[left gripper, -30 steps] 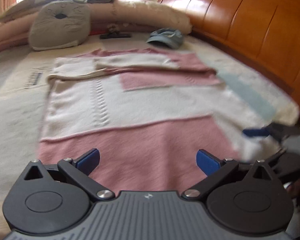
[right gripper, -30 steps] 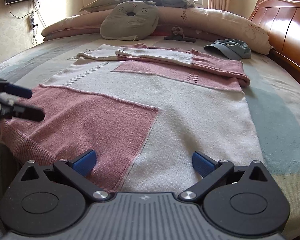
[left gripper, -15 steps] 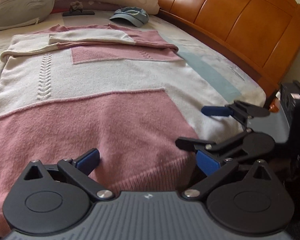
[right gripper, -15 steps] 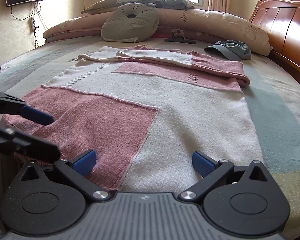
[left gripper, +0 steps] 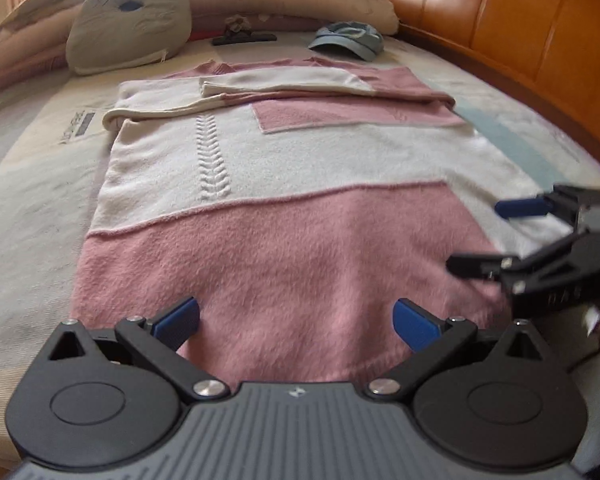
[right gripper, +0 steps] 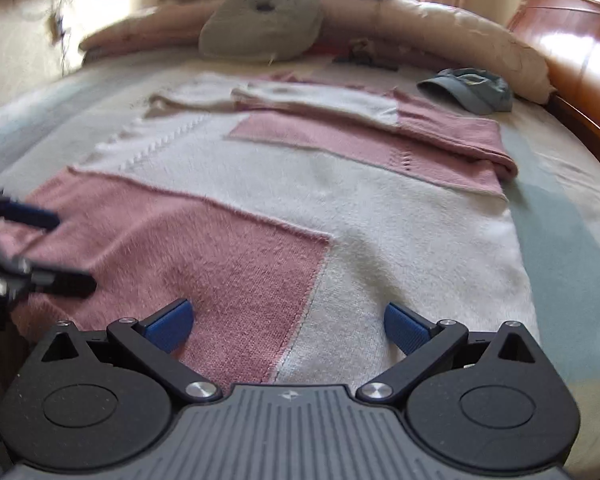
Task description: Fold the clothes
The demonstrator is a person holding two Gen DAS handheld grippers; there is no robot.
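A pink and cream knitted sweater (left gripper: 284, 184) (right gripper: 300, 200) lies flat on the bed, its sleeves folded across the far end. My left gripper (left gripper: 296, 322) is open, hovering over the pink hem at the near edge. My right gripper (right gripper: 286, 322) is open too, above the hem where pink meets cream. Each gripper shows in the other's view: the right gripper (left gripper: 488, 236) at the right side, the left gripper (right gripper: 60, 248) at the left side, both with fingers spread and nothing between them.
A blue cap (left gripper: 346, 40) (right gripper: 470, 90) lies beyond the sweater, near the wooden headboard (left gripper: 520, 20). A grey cushion (left gripper: 128, 28) (right gripper: 260, 26) and rolled bedding (right gripper: 440, 36) fill the far end. A small dark object (left gripper: 244, 36) lies between cushion and cap.
The left wrist view has swung back left to face along the sweater. Both grippers stay open near the hem; the right has edged slightly forward and its view is blurred.
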